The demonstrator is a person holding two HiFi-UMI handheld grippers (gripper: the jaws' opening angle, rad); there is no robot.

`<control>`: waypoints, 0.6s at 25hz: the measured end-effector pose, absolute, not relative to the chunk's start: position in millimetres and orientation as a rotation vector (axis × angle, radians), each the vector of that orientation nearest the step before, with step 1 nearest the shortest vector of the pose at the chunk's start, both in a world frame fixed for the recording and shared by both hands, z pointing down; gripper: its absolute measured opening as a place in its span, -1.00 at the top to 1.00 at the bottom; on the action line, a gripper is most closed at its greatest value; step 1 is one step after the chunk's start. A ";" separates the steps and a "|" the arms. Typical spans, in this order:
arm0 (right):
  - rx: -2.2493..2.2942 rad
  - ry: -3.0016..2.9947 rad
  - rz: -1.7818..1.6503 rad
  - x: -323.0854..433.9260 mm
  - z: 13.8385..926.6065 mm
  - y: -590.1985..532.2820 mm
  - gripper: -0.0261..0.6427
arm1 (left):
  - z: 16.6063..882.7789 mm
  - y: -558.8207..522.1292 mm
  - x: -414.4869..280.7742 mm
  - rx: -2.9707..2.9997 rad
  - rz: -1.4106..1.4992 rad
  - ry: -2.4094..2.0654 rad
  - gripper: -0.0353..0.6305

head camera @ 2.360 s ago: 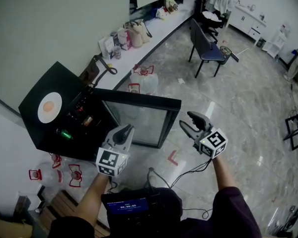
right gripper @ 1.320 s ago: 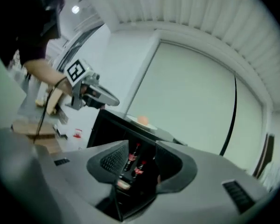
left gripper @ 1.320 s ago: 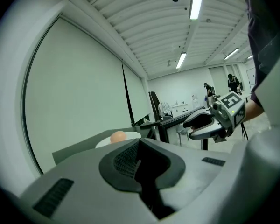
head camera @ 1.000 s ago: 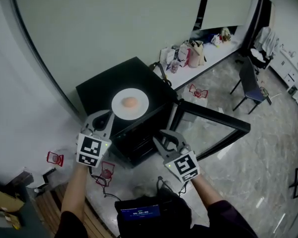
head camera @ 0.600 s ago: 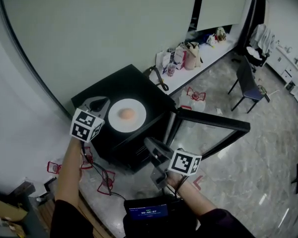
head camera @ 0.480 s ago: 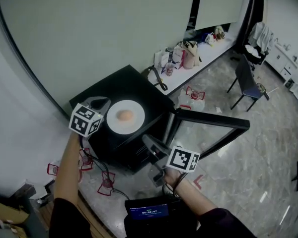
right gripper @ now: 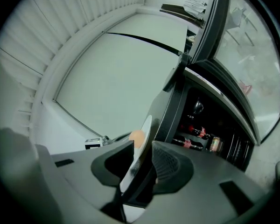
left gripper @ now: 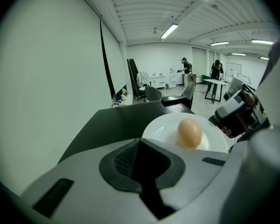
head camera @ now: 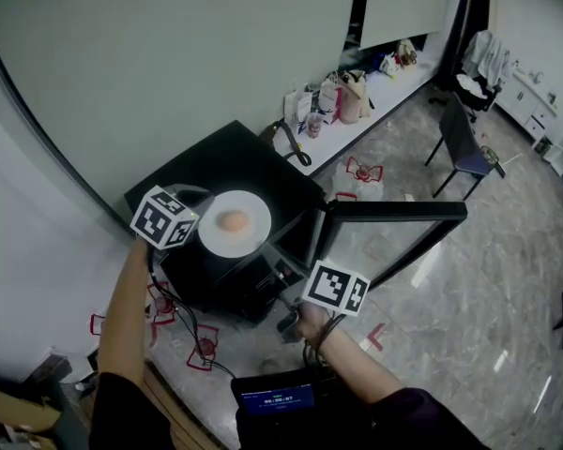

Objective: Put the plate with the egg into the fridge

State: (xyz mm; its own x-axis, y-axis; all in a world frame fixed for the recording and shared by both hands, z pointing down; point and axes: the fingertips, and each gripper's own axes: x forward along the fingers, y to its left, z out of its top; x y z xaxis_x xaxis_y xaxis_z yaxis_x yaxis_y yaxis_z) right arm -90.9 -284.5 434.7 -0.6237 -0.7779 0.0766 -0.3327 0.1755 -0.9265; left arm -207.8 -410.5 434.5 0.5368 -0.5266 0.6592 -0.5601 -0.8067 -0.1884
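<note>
A white plate (head camera: 249, 235) with a brown egg (head camera: 232, 220) lies on top of the black fridge (head camera: 192, 172). My left gripper (head camera: 195, 198) is open at the plate's left edge. In the left gripper view the plate (left gripper: 165, 129) and egg (left gripper: 189, 133) lie just beyond the left gripper (left gripper: 142, 146), which hides the near rim. My right gripper (head camera: 281, 272) reaches up from the fridge front. In the right gripper view the right gripper (right gripper: 142, 160) is open and straddles the plate (right gripper: 141, 139), seen edge-on, with the egg (right gripper: 136, 136) beyond.
The glass fridge door (head camera: 394, 232) stands open to the right. Bottles and a can (right gripper: 214, 143) sit on the inner shelves. A counter with bags (head camera: 342, 97), a chair (head camera: 460, 143) and water jugs (head camera: 357, 176) stand behind, and cables trail on the floor.
My left gripper rose from in front of the fridge to the plate's left edge on top. My right gripper moved in toward the fridge until its jaws straddled the plate's rim.
</note>
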 end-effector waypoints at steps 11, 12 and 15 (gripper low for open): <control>-1.065 1.955 -1.504 -94.8 444.7 -279.5 0.63 | 433.1 -386.0 -187.0 2.751 1.072 -0.876 0.87; -1.065 1.948 -1.500 -94.2 443.9 -279.8 0.67 | 433.2 -385.1 -186.4 2.753 1.073 -0.872 0.87; -1.037 1.913 -1.511 -93.3 442.1 -282.6 0.79 | 431.8 -384.5 -185.5 2.762 1.067 -0.874 0.87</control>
